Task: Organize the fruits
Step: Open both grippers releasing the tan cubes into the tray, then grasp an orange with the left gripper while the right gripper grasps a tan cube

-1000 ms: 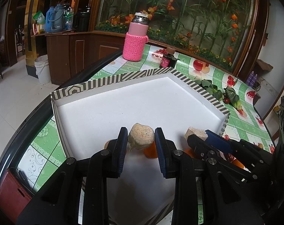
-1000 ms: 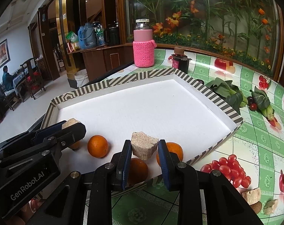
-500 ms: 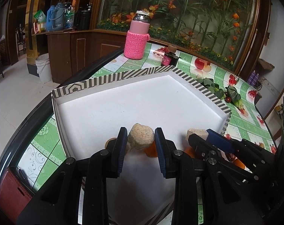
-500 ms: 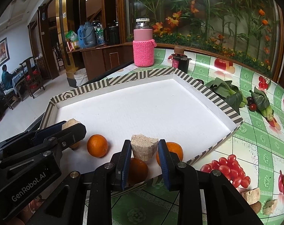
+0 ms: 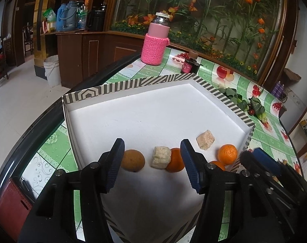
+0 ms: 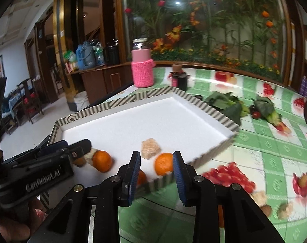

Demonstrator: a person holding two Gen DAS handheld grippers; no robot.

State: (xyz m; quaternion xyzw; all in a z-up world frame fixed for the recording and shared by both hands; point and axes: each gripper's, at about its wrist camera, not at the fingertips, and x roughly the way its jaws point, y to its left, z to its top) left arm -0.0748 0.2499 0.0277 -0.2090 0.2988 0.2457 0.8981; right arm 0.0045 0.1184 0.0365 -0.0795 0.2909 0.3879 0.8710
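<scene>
Both the left tool (image 5: pixel 152 163) and right tool (image 6: pixel 156 173) gape wide and empty over the striped-rimmed white tray (image 5: pixel 133 85), where a nudge could roll the round oranges (image 5: pixel 174 159) against the pale cut fruit chunks (image 5: pixel 161 157).

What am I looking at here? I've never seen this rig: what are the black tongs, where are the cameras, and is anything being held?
No robot: a person holds a two-finger gripper in each hand, with a fisheye camera on each looking along its fingers. One picture comes from the left gripper, the other from the right gripper; each also shows the other gripper at its edge. Both are open and hold nothing. Ahead lies a white tray with a striped rim on a green fruit-print tablecloth. In the tray are oranges, a brownish round fruit and two pale chunks. Behind stands a pink knitted bottle.
</scene>
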